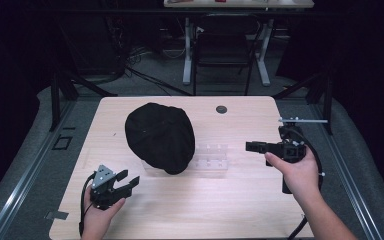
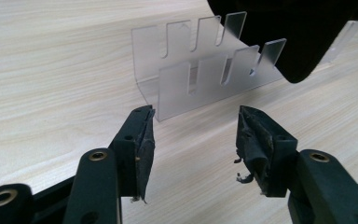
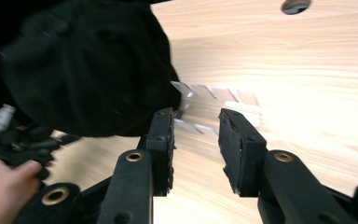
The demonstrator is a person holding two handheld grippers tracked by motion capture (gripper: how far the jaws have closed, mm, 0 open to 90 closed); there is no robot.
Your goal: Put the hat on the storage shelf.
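Cap (image 1: 160, 137) sits near the table's (image 1: 240, 210) centre, draped over the left end of a clear slotted rack (image 1: 211, 160), which runs out from under it toward 3 o'clock. Neither tool touches either thing, so the work looks barely begun: the cap is not yet gripped or lifted, and the rack stands where the cap covers part of it.

Left gripper (image 1: 125, 181) rests at about 7 o'clock of the cap, jaws spread wide with nothing between them, aimed up toward the rack. Right gripper (image 1: 252, 146) hangs at 3 o'clock, near the rack's free end, pointed at the cap; its jaws are parted too and hold nothing.

From above, the rack is a faint glint. The left gripper view makes it plain: rack (image 2: 205, 74) has two upright walls cut with slots, and the cap's edge (image 2: 303, 42) overhangs its far end. The right gripper view adds the cap's bulk (image 3: 88, 70), the rack's teeth (image 3: 214, 93) poking out beside it, the person's other hand (image 3: 9, 179), and a round hole (image 3: 294, 5) in the tabletop.
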